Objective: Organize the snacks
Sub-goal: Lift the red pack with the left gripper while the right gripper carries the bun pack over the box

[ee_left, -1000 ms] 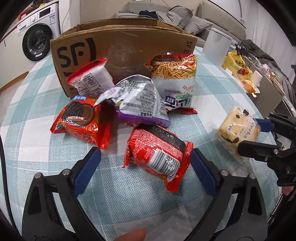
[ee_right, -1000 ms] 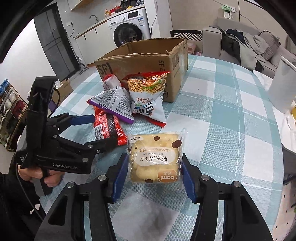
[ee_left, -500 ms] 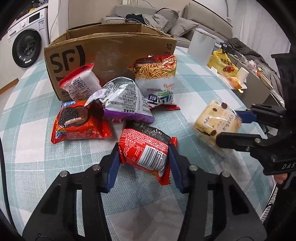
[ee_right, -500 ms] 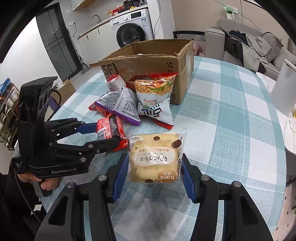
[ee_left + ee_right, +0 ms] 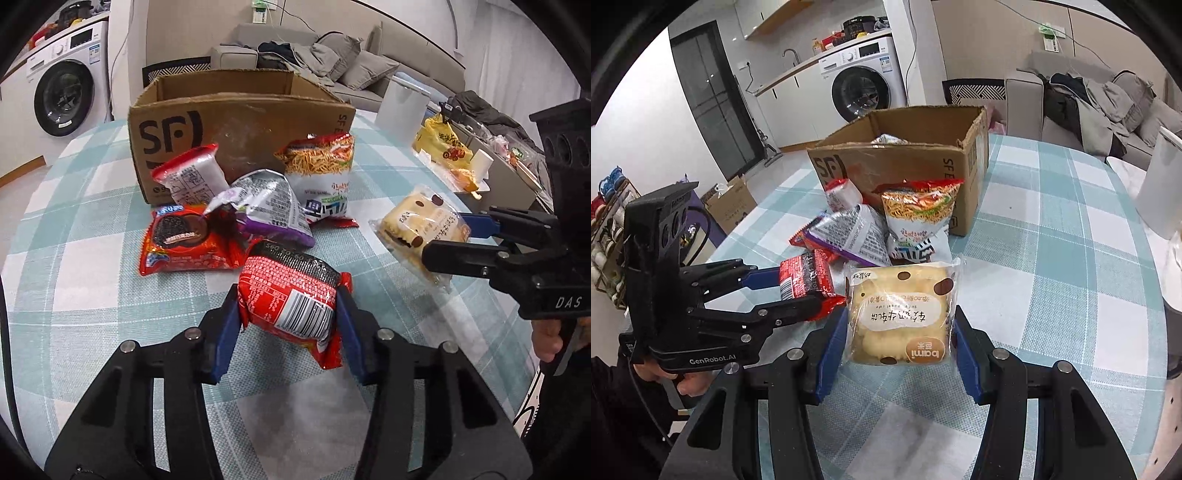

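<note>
Left wrist view: the left gripper [image 5: 288,314] pinches a red snack packet [image 5: 291,295] with a barcode label, its 2 blue pads pressed against the packet's sides; these jaws have just been closing, and the packet sits between them, lifted off the checked tablecloth [image 5: 74,258]. Behind it lie a red chocolate-biscuit pack [image 5: 184,240], a silver and purple bag [image 5: 266,210], a red and white pouch [image 5: 188,177] and a noodle-snack bag [image 5: 325,173], the last 2 leaning against the open cardboard box [image 5: 240,122] marked "SF". To the right, the right gripper [image 5: 458,236] holds a cream cake packet [image 5: 417,225] clear of the table. A washing machine [image 5: 62,96] and a grey sofa [image 5: 351,62] stand beyond the table.

Right wrist view: the right gripper [image 5: 901,332] clamps the cream cake packet [image 5: 899,317] by both side edges between its blue pads, label facing the camera. At left, a hand [image 5: 676,380] grips the left gripper [image 5: 801,291], which carries the red snack packet [image 5: 809,280] just beside the cake. The noodle-snack bag [image 5: 916,210] and the silver and purple bag [image 5: 849,236] rest in front of the cardboard box [image 5: 905,162], in which 1 silver wrapper shows above the rim. A white cylinder [image 5: 1160,184] stands at the table's right edge.
</note>
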Tool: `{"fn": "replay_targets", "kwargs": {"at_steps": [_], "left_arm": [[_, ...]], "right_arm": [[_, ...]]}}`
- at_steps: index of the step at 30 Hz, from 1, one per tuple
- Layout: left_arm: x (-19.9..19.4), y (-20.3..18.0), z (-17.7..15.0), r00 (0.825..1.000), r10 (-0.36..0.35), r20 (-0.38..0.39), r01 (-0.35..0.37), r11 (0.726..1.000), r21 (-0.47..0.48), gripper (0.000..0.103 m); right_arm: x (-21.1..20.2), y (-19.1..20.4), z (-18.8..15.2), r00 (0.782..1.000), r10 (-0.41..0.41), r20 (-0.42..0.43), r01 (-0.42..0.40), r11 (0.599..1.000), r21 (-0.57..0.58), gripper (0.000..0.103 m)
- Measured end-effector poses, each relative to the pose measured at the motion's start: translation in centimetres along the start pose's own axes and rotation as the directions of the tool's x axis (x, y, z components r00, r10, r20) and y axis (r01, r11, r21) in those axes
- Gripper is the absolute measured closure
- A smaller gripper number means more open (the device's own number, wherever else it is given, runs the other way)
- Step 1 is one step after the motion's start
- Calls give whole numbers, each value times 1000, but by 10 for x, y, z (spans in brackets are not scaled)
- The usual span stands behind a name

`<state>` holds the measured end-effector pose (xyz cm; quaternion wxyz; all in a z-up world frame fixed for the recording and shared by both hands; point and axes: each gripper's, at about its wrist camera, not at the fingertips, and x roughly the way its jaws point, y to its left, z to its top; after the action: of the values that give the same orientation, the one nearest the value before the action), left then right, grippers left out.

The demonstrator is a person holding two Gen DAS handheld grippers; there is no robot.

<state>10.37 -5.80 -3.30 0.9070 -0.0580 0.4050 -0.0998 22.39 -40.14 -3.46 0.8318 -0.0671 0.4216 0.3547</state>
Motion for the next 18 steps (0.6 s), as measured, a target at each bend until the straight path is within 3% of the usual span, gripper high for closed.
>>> {"fn": "replay_targets", "kwargs": {"at_steps": [18], "left_arm": [[-51, 12, 20, 995, 6, 100, -5, 1000, -15, 57]], "right_arm": [[-10, 18, 22, 992, 37, 120, -40, 999, 23, 48]]}}
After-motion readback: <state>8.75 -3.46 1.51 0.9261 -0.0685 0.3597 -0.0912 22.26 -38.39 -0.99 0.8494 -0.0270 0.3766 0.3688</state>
